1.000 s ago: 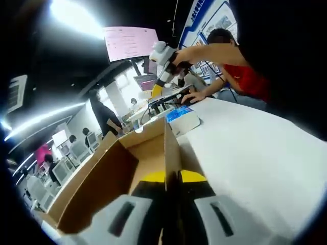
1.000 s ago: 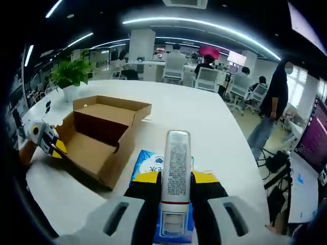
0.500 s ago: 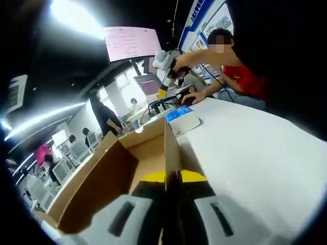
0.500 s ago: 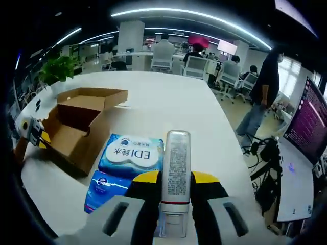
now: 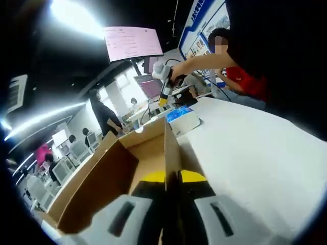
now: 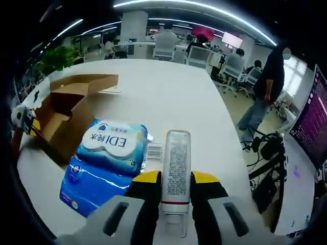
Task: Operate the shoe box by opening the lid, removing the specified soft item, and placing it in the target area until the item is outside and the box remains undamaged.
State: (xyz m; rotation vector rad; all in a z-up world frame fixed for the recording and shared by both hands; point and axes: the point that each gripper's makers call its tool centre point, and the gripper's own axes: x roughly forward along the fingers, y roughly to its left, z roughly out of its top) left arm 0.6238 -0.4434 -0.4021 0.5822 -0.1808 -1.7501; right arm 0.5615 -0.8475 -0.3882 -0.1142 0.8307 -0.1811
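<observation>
- The left gripper (image 5: 172,179) is pressed together on the thin wall of the open cardboard box (image 5: 110,176), pinching that wall edge between its yellow-tipped jaws.
- In the left gripper view the box sits on a white table (image 5: 255,153), with its brown inside open to the left of the pinched wall.
- Past the far end of the box lies a blue and white tissue pack (image 5: 182,118), outside the box on the table.
- The right gripper (image 6: 176,179) pinches a slim white tube (image 6: 176,163) with printed text, held upright between its jaws.
- In the right gripper view the tissue pack (image 6: 106,159) lies on the table (image 6: 168,102) just left of the tube, near the camera.
- The box (image 6: 66,115) stands open farther left, apart from the pack.
- The left gripper (image 6: 23,120) shows at the box's left side.
- A potted plant (image 6: 53,58) stands at the far left of the table.
</observation>
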